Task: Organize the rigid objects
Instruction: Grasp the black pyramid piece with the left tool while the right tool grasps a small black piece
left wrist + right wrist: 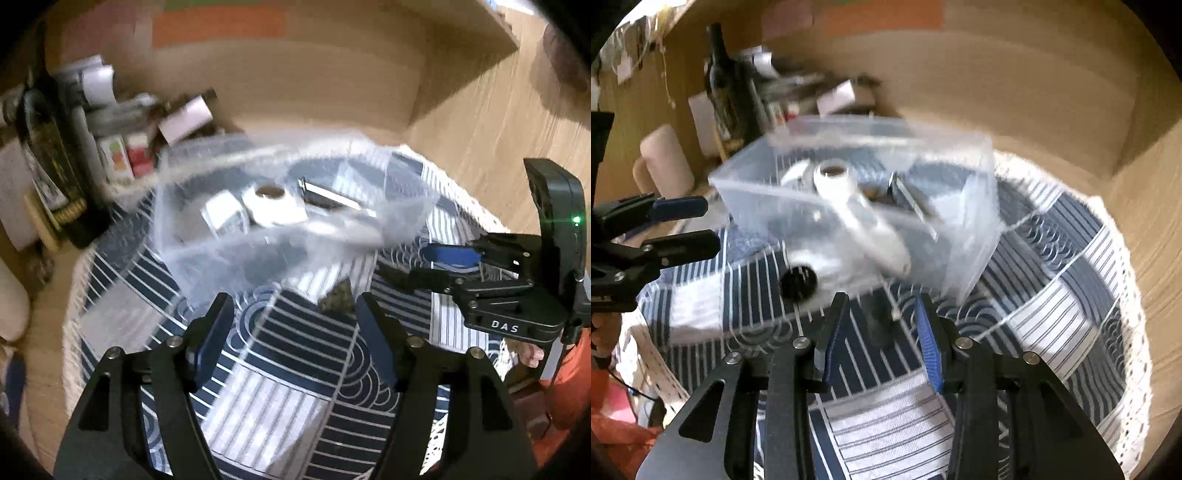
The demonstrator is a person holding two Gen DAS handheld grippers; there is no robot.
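A clear plastic bin stands on the round table with the blue-and-white patterned cloth. Inside lie a white roll with a brown core, a small clear box and a dark flat object with a silver edge. A small dark lumpy object sits on the cloth in front of the bin. A black round knob lies left of it. My left gripper is open and empty. My right gripper is open, straddling the dark object.
A dark wine bottle, paper rolls and small boxes crowd the shelf left of the table. A wooden wall and floor lie behind and to the right. Both views are motion-blurred.
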